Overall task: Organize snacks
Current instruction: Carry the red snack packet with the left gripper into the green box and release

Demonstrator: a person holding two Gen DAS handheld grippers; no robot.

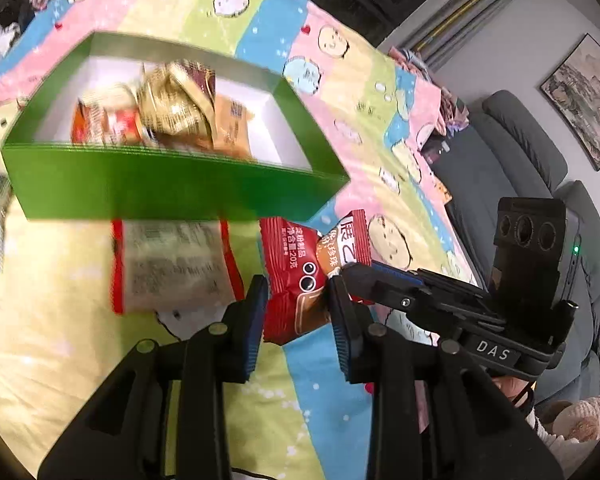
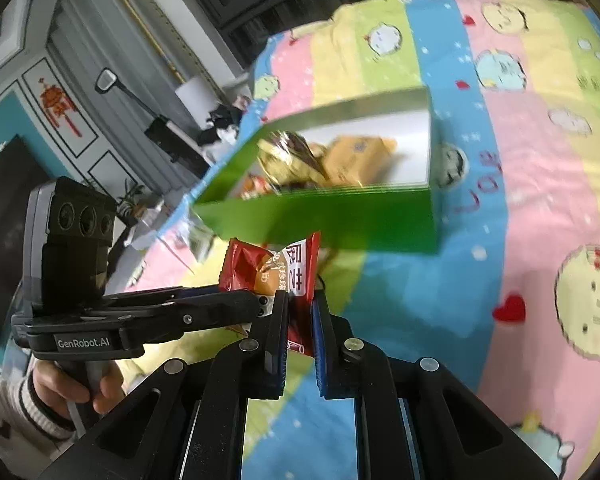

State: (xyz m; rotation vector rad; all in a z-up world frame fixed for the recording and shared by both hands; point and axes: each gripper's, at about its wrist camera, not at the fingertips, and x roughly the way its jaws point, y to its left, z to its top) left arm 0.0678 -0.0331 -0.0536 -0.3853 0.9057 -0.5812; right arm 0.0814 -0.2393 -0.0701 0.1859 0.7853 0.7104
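Both my claws are clamped on the same red snack packet (image 1: pixel 300 280): my left claw (image 1: pixel 296 300) pinches its lower, crinkled body between the blue ribbed pads (image 1: pixel 256 320), and my right claw (image 2: pixel 300 312) grips the packet's (image 2: pixel 296 276) other end by the flat sealed edge. The packet hangs in the air between the two claws, just in front of the near wall of the green box (image 1: pixel 172 188) and above the bed's striped pastel cartoon sheet (image 1: pixel 340 100). Its wrapper is glossy red with a toothed seam, white Chinese print, two dark round dots, and an orange-brown panel showing a white block with large characters. The green box, white inside, sits on the sheet and holds several snacks: a crumpled gold-foil wrapper (image 1: pixel 176 104), an orange packet (image 1: pixel 232 128) and a red-and-white one (image 1: pixel 104 124), all blurred. Just below the box's near wall lies another packet (image 1: pixel 172 264) on the sheet, pale with red edges and fine print facing up, too smeared to read. From my right wrist view I can see a hand (image 2: pixel 84 384) in a striped knit sleeve around the handle of my left gripper. A grey sofa (image 1: pixel 532 160) stands beside the bed.
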